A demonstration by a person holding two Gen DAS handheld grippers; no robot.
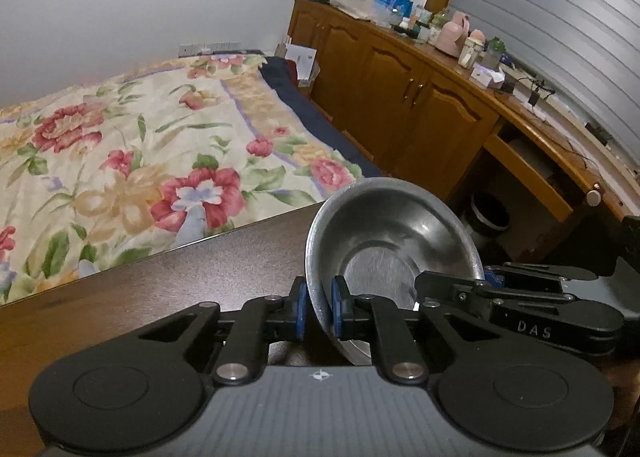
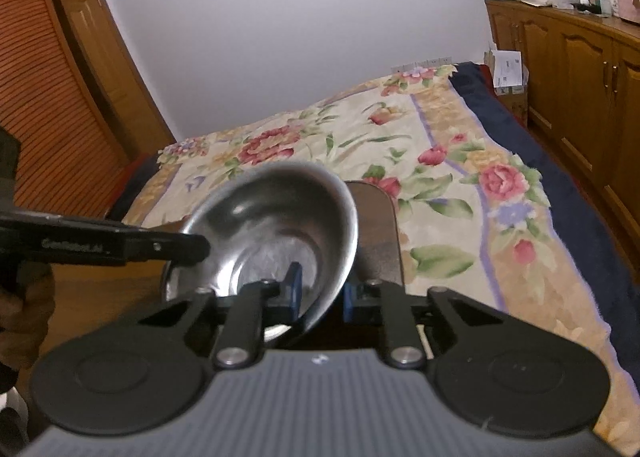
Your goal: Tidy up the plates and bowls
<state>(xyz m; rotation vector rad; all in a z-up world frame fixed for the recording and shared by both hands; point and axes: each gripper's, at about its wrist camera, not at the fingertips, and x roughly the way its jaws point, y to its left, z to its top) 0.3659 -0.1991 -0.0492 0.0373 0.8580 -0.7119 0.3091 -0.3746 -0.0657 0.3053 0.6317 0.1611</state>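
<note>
One round, shiny stainless-steel bowl was tilted above the dark brown wooden table, its wall pinched on one side between the blue pads of the left gripper, one pad inside the bowl and one outside. The opposite side of its rim was clamped the same way by the right gripper. The bowl's brushed interior was empty and reflected the room light; beyond the table lay a single bed with a floral quilt.
</note>
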